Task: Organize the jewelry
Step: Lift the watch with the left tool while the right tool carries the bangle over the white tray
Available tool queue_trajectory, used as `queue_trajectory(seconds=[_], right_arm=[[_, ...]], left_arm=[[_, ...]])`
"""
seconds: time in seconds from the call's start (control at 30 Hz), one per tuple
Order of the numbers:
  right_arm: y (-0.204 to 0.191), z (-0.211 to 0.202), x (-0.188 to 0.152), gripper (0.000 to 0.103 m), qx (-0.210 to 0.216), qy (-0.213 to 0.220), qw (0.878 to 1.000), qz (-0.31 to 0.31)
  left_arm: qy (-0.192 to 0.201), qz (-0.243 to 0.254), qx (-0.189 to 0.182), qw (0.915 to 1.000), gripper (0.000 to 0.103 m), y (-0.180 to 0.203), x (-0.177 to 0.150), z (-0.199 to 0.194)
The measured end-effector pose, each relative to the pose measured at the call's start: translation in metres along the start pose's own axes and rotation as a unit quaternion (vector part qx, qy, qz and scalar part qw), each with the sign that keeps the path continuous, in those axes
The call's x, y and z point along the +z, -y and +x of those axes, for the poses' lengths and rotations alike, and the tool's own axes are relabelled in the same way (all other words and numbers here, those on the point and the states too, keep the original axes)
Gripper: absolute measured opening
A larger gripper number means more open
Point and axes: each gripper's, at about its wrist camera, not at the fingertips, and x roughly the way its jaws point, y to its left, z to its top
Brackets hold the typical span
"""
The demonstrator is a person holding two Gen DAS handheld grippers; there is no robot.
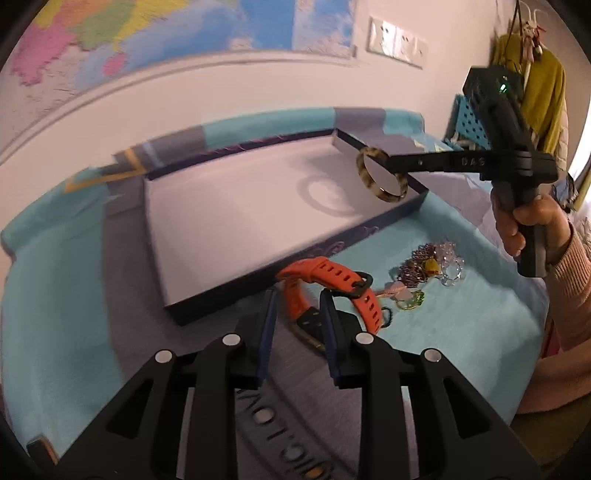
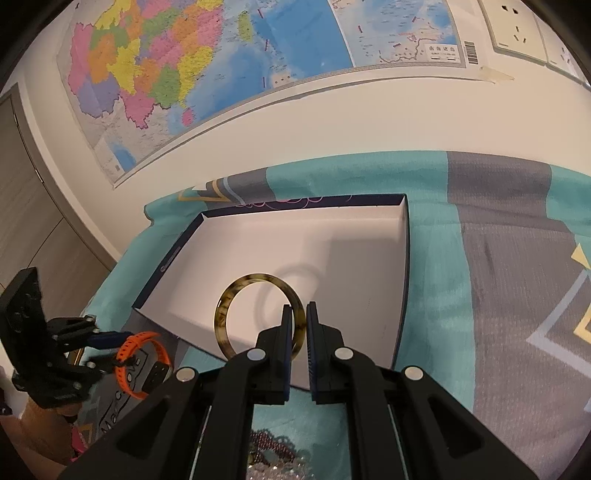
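Note:
A shallow box point(image 1: 236, 206) point(image 2: 354, 258) with a white inside and dark blue walls lies on a teal and grey cloth. My right gripper point(image 2: 298, 314) point(image 1: 397, 166) is shut on a tortoiseshell bangle point(image 2: 225, 314) point(image 1: 364, 173) and holds it in the air above the box's near right part. An orange watch point(image 1: 314, 273) point(image 2: 127, 358) lies on the cloth by the box's front wall. My left gripper point(image 1: 298, 299) point(image 2: 110, 345) is open with its jaws on either side of the watch strap. A small heap of beaded and crystal jewelry point(image 1: 424, 269) point(image 2: 269, 454) lies right of the watch.
A wall with a coloured map point(image 2: 207, 62) and a socket plate point(image 2: 517, 29) stands behind the cloth-covered table. A yellow garment point(image 1: 543, 99) hangs at the far right. A grey door point(image 2: 26, 206) is at the left.

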Motion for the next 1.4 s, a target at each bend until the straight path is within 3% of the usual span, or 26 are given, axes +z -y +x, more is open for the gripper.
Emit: queue_trajectory(seconds=[0.27, 0.37, 0.47, 0.63, 0.77, 0.87, 0.97, 1.07, 1.23, 1.4], right_arm=[[0.004, -0.009, -0.010, 0.006, -0.002, 0.002, 1.000, 0.010], [0.004, -0.011, -0.015, 0.006, 0.000, 0.001, 1.000, 0.011], [0.005, -0.011, -0.016, 0.006, 0.005, 0.000, 1.000, 0.013], [0.004, -0.010, -0.020, 0.006, 0.009, -0.003, 1.000, 0.010], [0.003, -0.010, -0.019, 0.006, 0.009, -0.003, 1.000, 0.007], [0.002, -0.010, -0.018, 0.006, 0.008, -0.001, 1.000, 0.004], [0.001, -0.009, -0.015, 0.006, 0.007, -0.001, 1.000, 0.000], [0.001, -0.006, -0.009, 0.006, 0.002, -0.001, 1.000, -0.005], [0.003, 0.002, 0.011, 0.006, -0.012, 0.001, 1.000, -0.015], [0.008, 0.023, 0.038, 0.006, -0.030, -0.003, 0.999, -0.016]], left_arm=[[-0.018, 0.009, 0.006, 0.9998, 0.028, 0.024, 0.004, 0.022], [-0.016, 0.003, 0.004, 0.9999, 0.033, 0.019, 0.002, 0.017], [-0.023, -0.011, 0.026, 0.9993, 0.038, 0.009, 0.003, 0.020], [-0.040, -0.047, 0.006, 0.9981, 0.039, -0.008, 0.007, 0.029], [-0.068, -0.060, -0.008, 0.9959, 0.029, -0.012, 0.012, 0.045], [-0.075, -0.057, 0.003, 0.9955, 0.009, -0.009, 0.015, 0.048], [-0.077, -0.067, 0.010, 0.9948, 0.006, -0.006, 0.015, 0.044], [-0.063, -0.097, -0.021, 0.9931, 0.006, -0.010, 0.015, 0.032], [-0.025, -0.150, -0.034, 0.9878, 0.006, -0.027, 0.033, 0.011], [-0.010, -0.184, -0.016, 0.9827, 0.006, -0.050, 0.062, 0.019]])
